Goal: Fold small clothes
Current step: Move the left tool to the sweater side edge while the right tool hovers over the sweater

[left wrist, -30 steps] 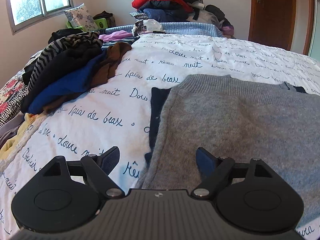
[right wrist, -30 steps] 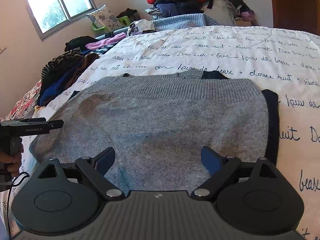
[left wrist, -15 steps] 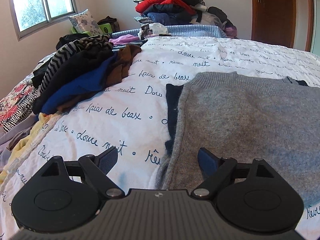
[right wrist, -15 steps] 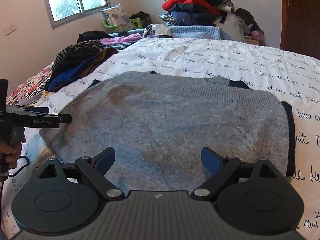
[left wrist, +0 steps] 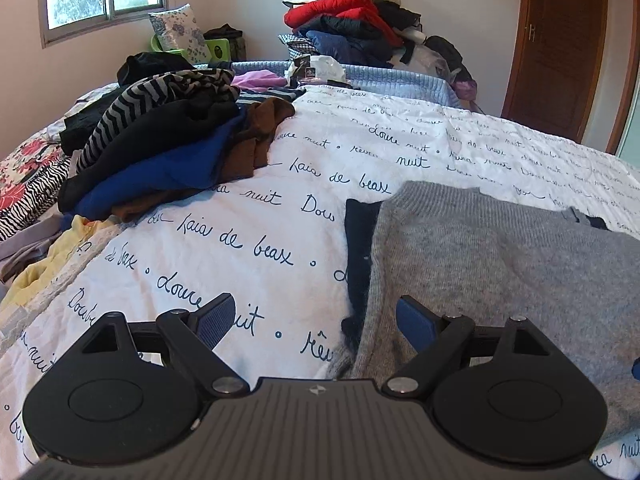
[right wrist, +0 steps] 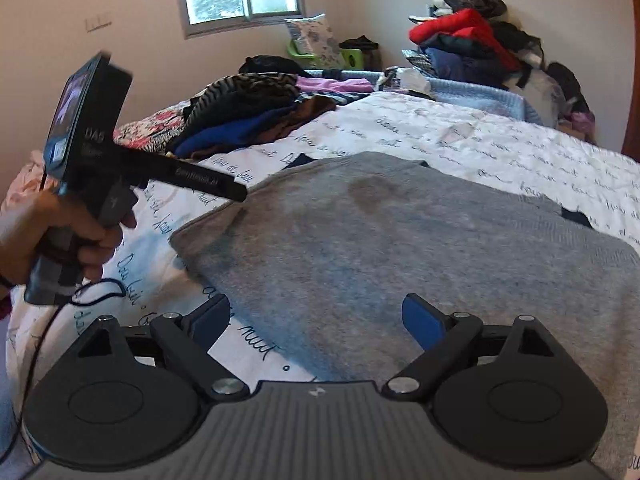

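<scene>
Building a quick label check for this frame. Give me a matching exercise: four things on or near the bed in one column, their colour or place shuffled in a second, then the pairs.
Things:
1. sweater
2. jacket topping the far pile
3. pillow
4. left gripper

Descriptions:
A. red
B. floral, below the window
C. open, over the sweater's left edge
D. grey, spread flat on the bedspread

Pairs: 1-D, 2-A, 3-B, 4-C
</scene>
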Tool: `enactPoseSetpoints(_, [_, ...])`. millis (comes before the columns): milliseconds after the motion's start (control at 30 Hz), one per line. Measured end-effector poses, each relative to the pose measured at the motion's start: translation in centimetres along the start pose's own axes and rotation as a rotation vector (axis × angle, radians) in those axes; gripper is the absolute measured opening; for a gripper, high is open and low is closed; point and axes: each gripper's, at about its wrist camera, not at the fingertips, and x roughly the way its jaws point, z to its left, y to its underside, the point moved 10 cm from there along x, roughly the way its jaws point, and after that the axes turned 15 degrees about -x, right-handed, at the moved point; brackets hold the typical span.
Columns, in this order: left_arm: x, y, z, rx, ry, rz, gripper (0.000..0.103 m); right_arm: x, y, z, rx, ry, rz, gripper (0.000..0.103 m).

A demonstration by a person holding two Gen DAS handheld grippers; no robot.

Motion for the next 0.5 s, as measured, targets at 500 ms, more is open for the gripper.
enactPoseSetpoints(500, [0.6, -0.4, -0.8, 0.057, -0.12, -0.019, 0.088, 1.4, 0.6, 4.8, -0.306, 0.232, 0.023, 0.094])
